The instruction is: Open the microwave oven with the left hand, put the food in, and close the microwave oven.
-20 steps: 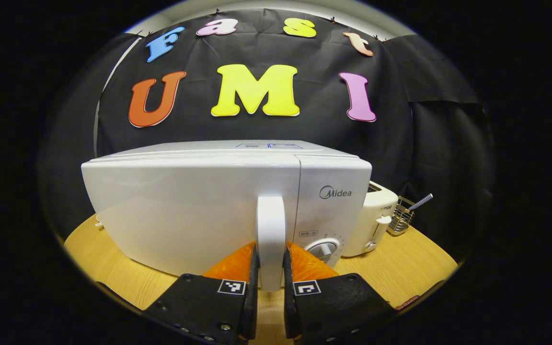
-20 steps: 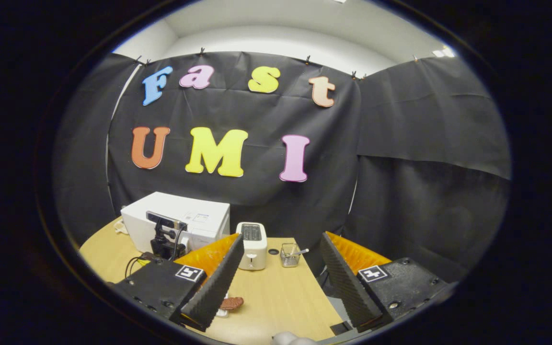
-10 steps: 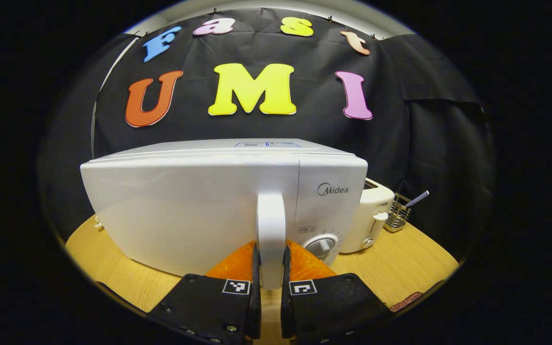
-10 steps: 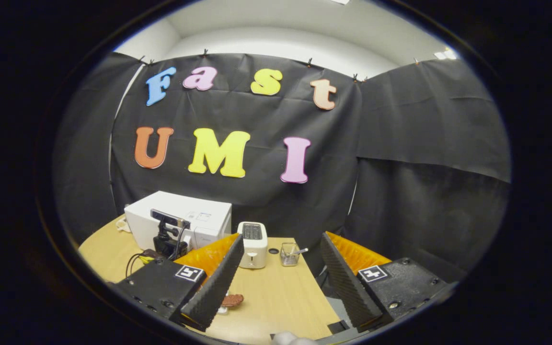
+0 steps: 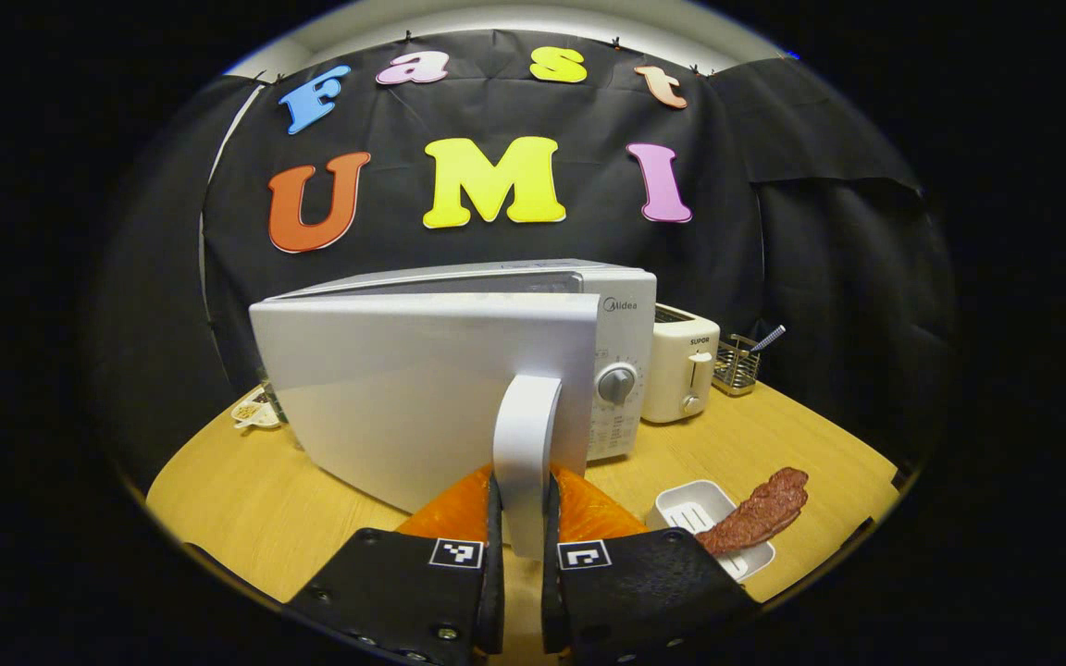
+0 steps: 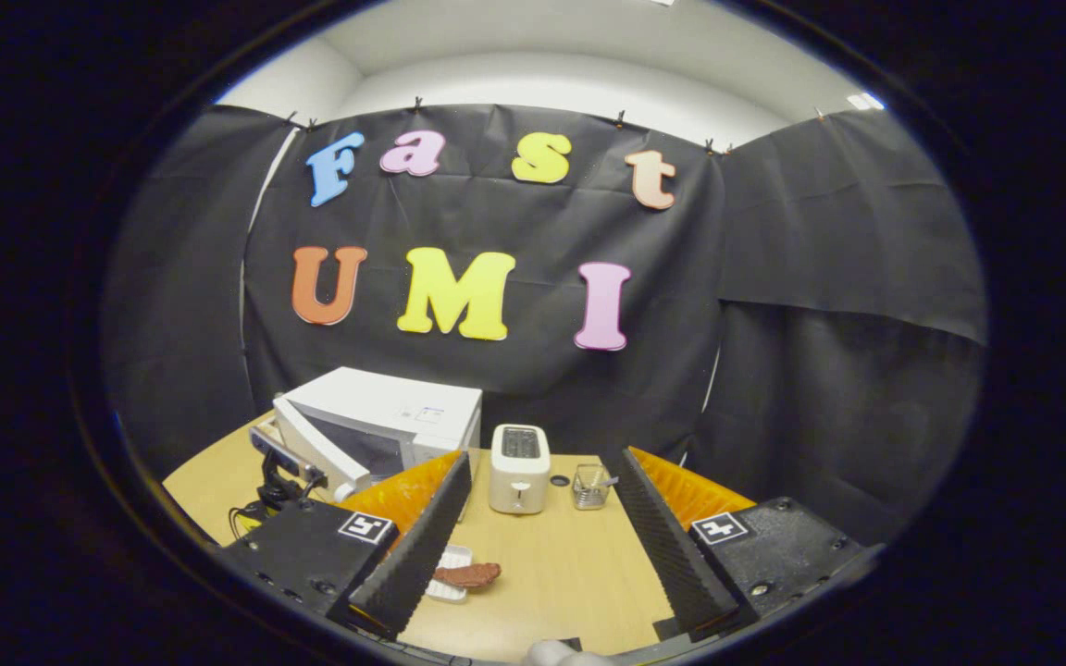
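Observation:
The white microwave oven (image 5: 621,305) stands on the wooden table, and its door (image 5: 403,388) is swung partly out from the body. My left gripper (image 5: 521,546) is shut on the door's upright white handle (image 5: 524,444). A brown piece of food (image 5: 755,513) lies across a small white dish (image 5: 690,507) to the right of the handle. In the right gripper view, the microwave oven (image 6: 394,416) shows its dark cavity behind the part-open door, and the food (image 6: 468,574) lies on the dish between my fingers. My right gripper (image 6: 542,527) hangs open above the table, holding nothing.
A cream toaster (image 5: 678,363) stands right of the microwave, with a small wire basket (image 5: 738,363) holding a utensil beside it. A small plate (image 5: 251,412) sits at the table's far left. The toaster (image 6: 518,456) and basket (image 6: 590,487) lie ahead of the right gripper.
The microwave door has swung out from shut to partly open, pulled by my left gripper on its handle. The food and dish have come into the left gripper view.

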`<state>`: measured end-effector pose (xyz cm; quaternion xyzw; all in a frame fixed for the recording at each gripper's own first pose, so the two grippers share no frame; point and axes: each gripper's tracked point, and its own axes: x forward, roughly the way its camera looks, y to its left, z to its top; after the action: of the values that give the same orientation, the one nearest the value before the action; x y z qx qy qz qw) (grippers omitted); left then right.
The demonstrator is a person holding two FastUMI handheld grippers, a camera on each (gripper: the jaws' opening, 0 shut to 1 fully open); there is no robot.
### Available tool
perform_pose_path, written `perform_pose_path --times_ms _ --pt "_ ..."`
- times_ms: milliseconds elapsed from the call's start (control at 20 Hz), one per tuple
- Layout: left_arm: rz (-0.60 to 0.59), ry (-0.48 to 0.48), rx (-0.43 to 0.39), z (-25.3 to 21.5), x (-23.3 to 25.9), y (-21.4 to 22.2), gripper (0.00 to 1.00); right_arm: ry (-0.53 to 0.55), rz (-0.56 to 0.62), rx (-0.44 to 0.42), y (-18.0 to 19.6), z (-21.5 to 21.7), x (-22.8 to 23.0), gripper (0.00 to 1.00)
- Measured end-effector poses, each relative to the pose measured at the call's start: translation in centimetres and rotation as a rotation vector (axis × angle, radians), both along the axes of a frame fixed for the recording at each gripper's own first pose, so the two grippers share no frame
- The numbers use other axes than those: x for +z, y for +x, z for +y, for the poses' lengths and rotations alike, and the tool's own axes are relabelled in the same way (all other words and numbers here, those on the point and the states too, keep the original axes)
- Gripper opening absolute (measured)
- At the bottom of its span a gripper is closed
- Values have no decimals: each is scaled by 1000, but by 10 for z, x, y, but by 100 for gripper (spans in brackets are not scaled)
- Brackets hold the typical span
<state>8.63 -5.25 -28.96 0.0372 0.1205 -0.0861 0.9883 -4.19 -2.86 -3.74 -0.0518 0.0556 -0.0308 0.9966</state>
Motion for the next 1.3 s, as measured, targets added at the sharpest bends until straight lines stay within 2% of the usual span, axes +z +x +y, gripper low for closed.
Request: perform_pose_path --times_ms 50,100,150,200,250,400,450,500,650,700,850,900,950,1000,1150,1300 --pt "6 10 11 12 0 -12 15 9 4 17 0 8 -1 100" --pt "15 20 20 24 -2 -24 15 16 9 33 0 15 -4 96" --pt "22 29 30 37 -2 -34 15 22 14 55 0 25 -7 100" --pt "30 32 49 51 -4 -44 15 22 21 74 0 35 -9 100" --pt "35 38 72 65 -5 -53 14 20 25 91 -1 44 -11 96" --pt "50 60 157 116 -9 -78 14 22 31 145 -3 73 -15 96" --pt "54 62 192 135 -9 -85 14 24 37 164 -5 83 -16 100" --pt "58 61 224 154 -10 -92 14 21 44 183 -6 93 -19 100" --pt "74 28 253 182 -16 -105 14 13 41 222 -14 114 -18 100" --pt "74 19 255 189 -16 -108 14 12 39 234 -16 121 -18 96" --pt "88 -49 263 198 -15 -115 14 3 42 260 -20 133 -19 96" --pt "91 -47 263 201 -15 -118 14 4 43 262 -21 134 -20 100" --pt "85 -35 268 205 -13 -124 14 6 47 264 -21 136 -20 95" --pt "68 -5 283 212 -8 -129 14 6 48 265 -23 136 -22 100" --pt "33 118 332 246 -4 -143 13 -3 47 268 -24 137 -24 100" --pt "91 102 432 289 -17 -159 13 10 56 272 -25 137 -31 100"
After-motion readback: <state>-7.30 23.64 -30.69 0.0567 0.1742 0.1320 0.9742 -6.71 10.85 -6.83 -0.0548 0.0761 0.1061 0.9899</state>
